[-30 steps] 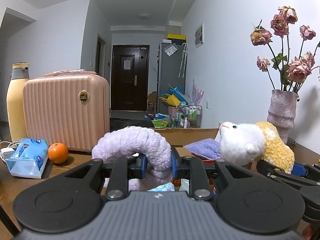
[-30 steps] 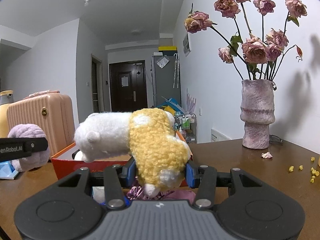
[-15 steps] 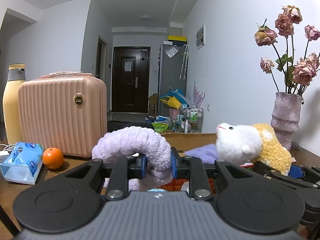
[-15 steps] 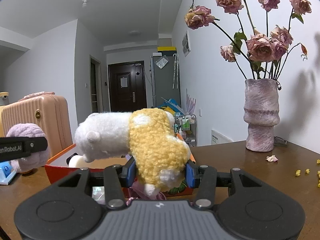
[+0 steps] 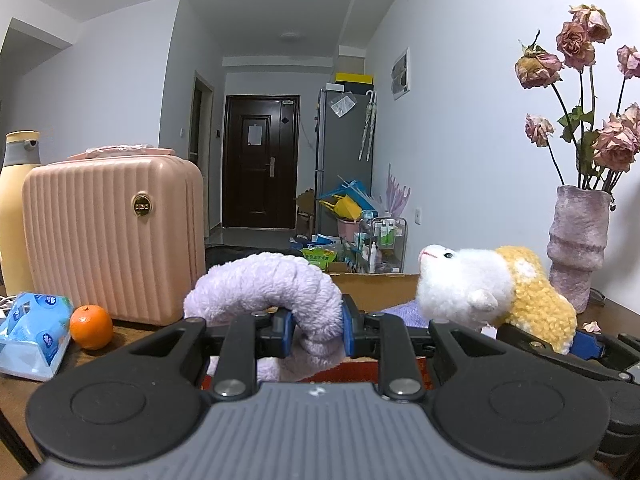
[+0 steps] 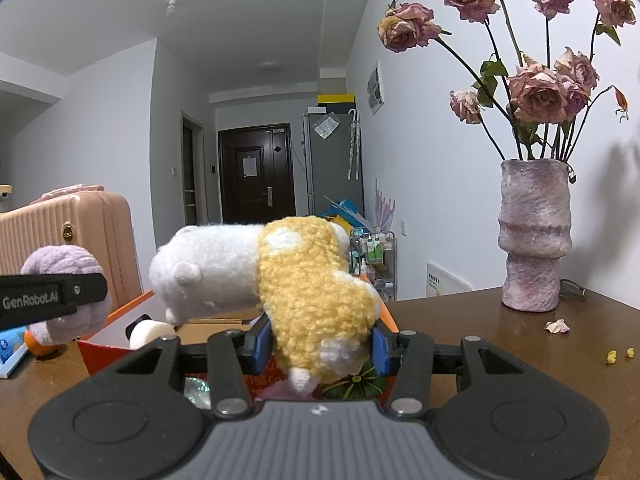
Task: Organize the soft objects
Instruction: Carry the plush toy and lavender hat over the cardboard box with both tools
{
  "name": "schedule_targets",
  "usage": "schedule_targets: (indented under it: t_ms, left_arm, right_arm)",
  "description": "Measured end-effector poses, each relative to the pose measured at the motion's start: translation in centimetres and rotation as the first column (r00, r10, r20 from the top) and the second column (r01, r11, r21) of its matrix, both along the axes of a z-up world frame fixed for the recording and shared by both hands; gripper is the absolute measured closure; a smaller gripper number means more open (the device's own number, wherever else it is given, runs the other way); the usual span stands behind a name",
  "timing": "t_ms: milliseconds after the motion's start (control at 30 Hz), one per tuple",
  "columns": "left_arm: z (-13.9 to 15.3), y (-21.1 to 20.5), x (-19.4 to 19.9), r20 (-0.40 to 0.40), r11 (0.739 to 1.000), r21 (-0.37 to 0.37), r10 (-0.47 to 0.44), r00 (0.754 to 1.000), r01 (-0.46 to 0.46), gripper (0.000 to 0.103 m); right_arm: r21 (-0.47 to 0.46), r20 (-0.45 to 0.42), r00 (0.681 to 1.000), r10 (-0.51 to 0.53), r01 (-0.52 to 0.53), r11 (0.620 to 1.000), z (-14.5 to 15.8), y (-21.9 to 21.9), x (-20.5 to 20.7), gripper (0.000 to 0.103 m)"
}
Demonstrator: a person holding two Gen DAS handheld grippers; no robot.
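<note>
My left gripper [image 5: 316, 330] is shut on a curved lilac plush [image 5: 264, 284], whose arch rises above the blue pads. To its right, a white and yellow plush animal [image 5: 488, 292] hangs above the orange cardboard box [image 6: 120, 320]. In the right wrist view my right gripper [image 6: 318, 342] is shut on that plush animal's [image 6: 308, 284] yellow body, its white head pointing left. The lilac plush [image 6: 60, 264] and the left gripper's black finger [image 6: 52, 294] show at the left edge there. A purple cloth [image 5: 400, 306] lies in the box.
A pink ribbed suitcase [image 5: 112, 236] stands at the left with a yellow bottle [image 5: 16, 208] behind it. An orange [image 5: 91, 327] and a blue tissue pack [image 5: 32, 330] lie on the wooden table [image 6: 520, 340]. A vase of dried roses [image 6: 534, 236] stands at the right, petals and crumbs nearby.
Both grippers have drawn back from the box with their plush toys still held; the suitcase, orange and vase look a little farther off. Neither grip has changed.
</note>
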State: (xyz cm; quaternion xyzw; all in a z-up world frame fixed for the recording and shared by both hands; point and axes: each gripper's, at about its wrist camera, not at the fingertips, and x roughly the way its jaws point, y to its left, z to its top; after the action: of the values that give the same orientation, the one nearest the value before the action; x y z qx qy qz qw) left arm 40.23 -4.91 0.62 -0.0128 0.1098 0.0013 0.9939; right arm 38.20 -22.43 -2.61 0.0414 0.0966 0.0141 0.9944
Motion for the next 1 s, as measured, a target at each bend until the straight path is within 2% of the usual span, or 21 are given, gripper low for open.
schedule_targets:
  t_ms: [400, 1000]
  left_arm:
    - [-0.2, 0.3, 1.1, 0.003, 1.0, -0.001, 0.005, 1.0, -0.005, 0.08]
    - [-0.4, 0.0, 5.0, 0.022, 1.0, 0.008, 0.023, 1.0, -0.023, 0.08]
  right_arm:
    - [0.0, 0.009, 1.0, -0.007, 0.007, 1.0, -0.2, 0.0, 1.9, 0.056]
    - [-0.002, 0.019, 1.0, -0.015, 0.015, 1.0, -0.1, 0.3, 5.3, 0.056]
